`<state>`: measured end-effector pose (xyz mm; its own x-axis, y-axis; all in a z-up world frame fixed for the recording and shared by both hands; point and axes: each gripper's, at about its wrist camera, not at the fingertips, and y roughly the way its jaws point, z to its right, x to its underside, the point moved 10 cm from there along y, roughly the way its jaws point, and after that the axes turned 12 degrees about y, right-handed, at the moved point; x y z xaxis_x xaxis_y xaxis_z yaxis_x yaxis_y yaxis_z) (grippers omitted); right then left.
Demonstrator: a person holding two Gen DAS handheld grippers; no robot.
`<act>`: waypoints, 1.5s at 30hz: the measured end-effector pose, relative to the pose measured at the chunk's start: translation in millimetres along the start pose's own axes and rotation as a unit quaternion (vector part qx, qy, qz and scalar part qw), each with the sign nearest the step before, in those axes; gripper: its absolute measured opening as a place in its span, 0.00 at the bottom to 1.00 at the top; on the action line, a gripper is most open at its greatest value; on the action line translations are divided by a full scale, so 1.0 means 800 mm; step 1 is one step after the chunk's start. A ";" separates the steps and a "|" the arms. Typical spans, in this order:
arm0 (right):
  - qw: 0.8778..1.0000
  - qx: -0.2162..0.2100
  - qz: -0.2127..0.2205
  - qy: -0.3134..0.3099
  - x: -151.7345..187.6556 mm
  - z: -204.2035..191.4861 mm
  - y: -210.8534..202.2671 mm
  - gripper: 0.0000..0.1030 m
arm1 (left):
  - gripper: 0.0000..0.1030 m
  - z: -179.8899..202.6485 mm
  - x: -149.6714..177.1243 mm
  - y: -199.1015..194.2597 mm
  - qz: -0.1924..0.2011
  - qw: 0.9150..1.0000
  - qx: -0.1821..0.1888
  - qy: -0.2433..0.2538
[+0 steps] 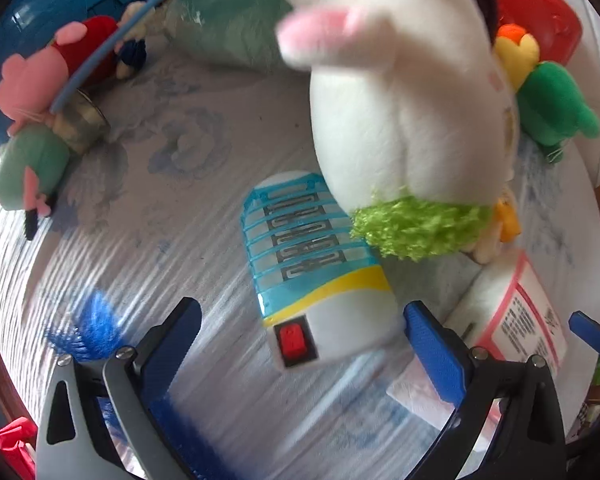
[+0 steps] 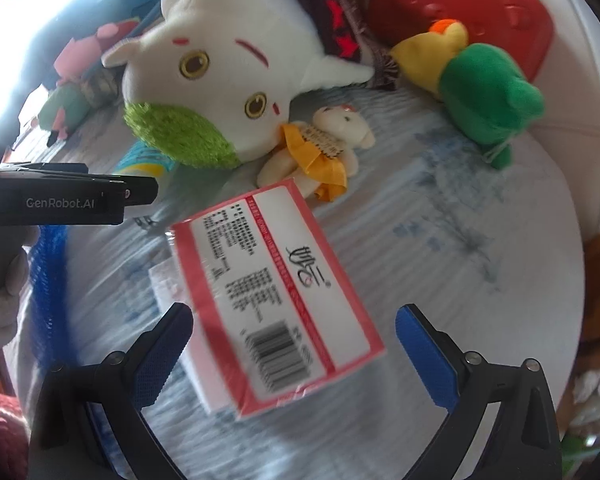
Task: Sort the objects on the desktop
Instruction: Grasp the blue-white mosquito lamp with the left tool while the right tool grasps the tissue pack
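A: While both claws hang over the pale blue-patterned tablecloth [image 1: 172, 208], list what lies before each.

B: Left gripper [image 1: 302, 334]: jaws spread wide, holding nothing. Between and just beyond its blue-padded fingers [image 1: 436, 356] lies a white plastic plug-in insect lamp with a blue grille, yellow band and red rocker switch [image 1: 316, 276], flat on the cloth, switch end nearest. Its far end sits under the large white plush cat with a fuzzy green patch [image 1: 404, 92].

A: And the right?

B: Right gripper [image 2: 294, 336]: jaws likewise wide apart, nothing gripped. A red-bordered white tissue pack with printed text and barcode [image 2: 284, 292] lies between the finger line and the toys, angled, its near corner reaching between the pads; contact with them I cannot tell.

A: Other entries?

B: Far of the pack, a small cream teddy bear in an orange skirt [image 2: 320, 148], touching the white cat's chin. Far right, a green and yellow plush bird with an orange crest [image 2: 472, 76], resting against a red perforated plastic basket [image 2: 480, 12]. Far left in the left view, a pink plush pig in a red dress [image 1: 76, 52], a second pink pig in green [image 1: 24, 160], and a metal can [image 1: 82, 120] between them. A blue bristle brush [image 1: 92, 328] lies near left.
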<state>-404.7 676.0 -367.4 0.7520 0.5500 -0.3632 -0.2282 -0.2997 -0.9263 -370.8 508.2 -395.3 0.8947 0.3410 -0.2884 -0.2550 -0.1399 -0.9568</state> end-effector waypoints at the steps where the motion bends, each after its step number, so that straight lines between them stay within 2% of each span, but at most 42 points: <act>1: 1.000 -0.011 -0.003 -0.004 -0.001 -0.002 0.005 1.00 | 1.00 0.001 0.000 0.005 -0.003 1.000 0.002 0.000; 3: 1.000 -0.028 -0.004 -0.012 -0.002 -0.008 0.012 1.00 | 0.98 0.001 0.002 0.016 -0.008 1.000 -0.003 0.003; 4: 0.999 -0.033 -0.005 -0.016 -0.002 -0.010 0.015 1.00 | 0.94 0.003 0.003 0.019 -0.007 1.000 0.002 0.006; 6: 0.999 -0.038 -0.008 -0.029 -0.002 -0.016 0.021 1.00 | 0.81 0.007 0.005 0.017 -0.002 1.000 0.020 0.008; 7: 0.999 -0.038 -0.008 -0.033 -0.003 -0.018 0.023 1.00 | 0.71 0.009 0.006 0.016 0.000 1.000 0.030 0.009; 8: 0.999 -0.037 -0.008 -0.033 -0.003 -0.018 0.026 1.00 | 0.70 0.010 0.007 0.015 0.003 0.999 0.038 0.011; 14: 0.999 0.004 -0.030 -0.024 0.010 -0.012 0.048 0.99 | 0.70 -0.008 0.027 -0.009 0.014 0.999 0.021 0.033; 19: 0.999 -0.011 -0.017 0.024 0.015 -0.014 0.028 0.95 | 0.68 -0.022 0.043 -0.045 0.032 0.998 0.018 0.042; 21: 0.999 -0.014 -0.011 0.040 0.018 -0.016 0.016 0.94 | 0.65 -0.027 0.046 -0.059 0.040 0.998 0.017 0.044; 23: 0.999 -0.015 -0.005 0.051 0.021 -0.021 0.004 0.93 | 0.53 -0.032 0.050 -0.067 0.043 0.998 0.018 0.048; 24: 0.998 -0.015 -0.003 0.055 0.023 -0.023 -0.001 0.93 | 0.52 -0.037 0.058 -0.070 0.043 0.998 0.019 0.052; 27: 0.997 -0.017 -0.007 0.070 0.038 -0.029 -0.008 0.93 | 0.52 -0.043 0.070 -0.075 0.041 0.997 0.023 0.066; 31: 0.995 -0.006 -0.026 0.091 0.057 -0.029 0.009 0.93 | 0.52 -0.046 0.077 -0.061 0.028 0.997 0.024 0.062; 34: 0.994 -0.012 -0.026 0.105 0.068 -0.031 0.008 0.95 | 0.53 -0.047 0.073 -0.059 0.028 0.997 0.024 0.064; 36: 0.994 -0.010 -0.020 0.105 0.066 -0.030 0.004 1.00 | 0.57 -0.048 0.070 -0.058 0.028 0.997 0.023 0.066; 38: 0.995 -0.010 -0.015 0.100 0.062 -0.031 0.001 1.00 | 0.71 -0.044 0.068 -0.057 0.029 0.996 0.012 0.083; 40: 0.995 -0.010 -0.011 0.096 0.057 -0.034 0.000 0.99 | 0.72 -0.038 0.067 -0.054 0.029 0.993 0.001 0.111; 45: 0.996 -0.008 -0.004 0.084 0.047 -0.044 0.008 0.99 | 0.72 -0.035 0.073 -0.030 0.004 0.989 -0.031 0.142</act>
<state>-356.1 667.8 -383.4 0.8469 0.4144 -0.3332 -0.2133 -0.3091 -0.9268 -302.3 505.5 -387.7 0.9620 0.0666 -0.2649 -0.2472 -0.2009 -0.9479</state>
